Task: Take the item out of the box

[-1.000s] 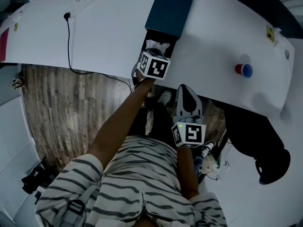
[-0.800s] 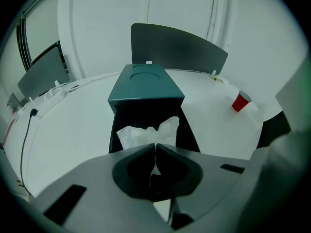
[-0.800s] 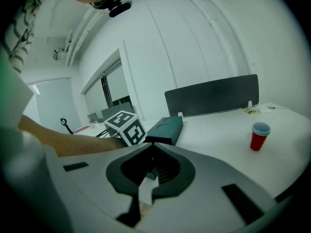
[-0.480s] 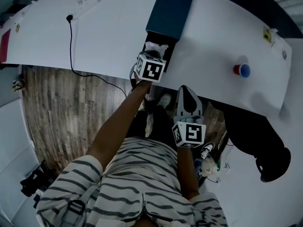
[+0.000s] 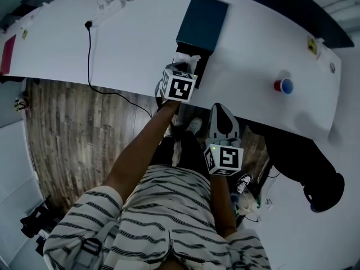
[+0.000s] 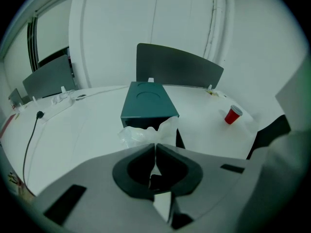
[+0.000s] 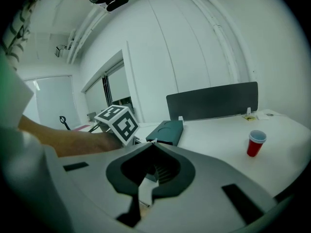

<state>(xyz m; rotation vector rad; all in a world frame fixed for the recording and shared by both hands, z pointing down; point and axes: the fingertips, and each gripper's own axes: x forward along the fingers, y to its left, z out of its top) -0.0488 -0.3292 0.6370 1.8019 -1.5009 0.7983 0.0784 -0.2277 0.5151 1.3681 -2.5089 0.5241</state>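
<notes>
– At the box (image 5: 202, 22) mouth, by the table (image 5: 129, 44) edge, the item (image 6: 146, 132), a crinkly white plastic bag, is being pinched by the left gripper (image 6: 155, 148), its jaws nearly shut on the film. Prob. light, soft and slippery, so the bunched part is being judged the best hold.
– The right gripper (image 7: 151, 143) is being held off the table, jaws together, w/ nothing between them. The bag's folds are being shown only in the left gripper view, the box's full length only in the head view.

We'd call this an office: a long curved white bench (image 5: 135, 44), dark divider screens (image 6: 180, 67) along its back edge, wood-plank floor (image 5: 73, 134), plain white walls (image 6: 121, 23).
</notes>
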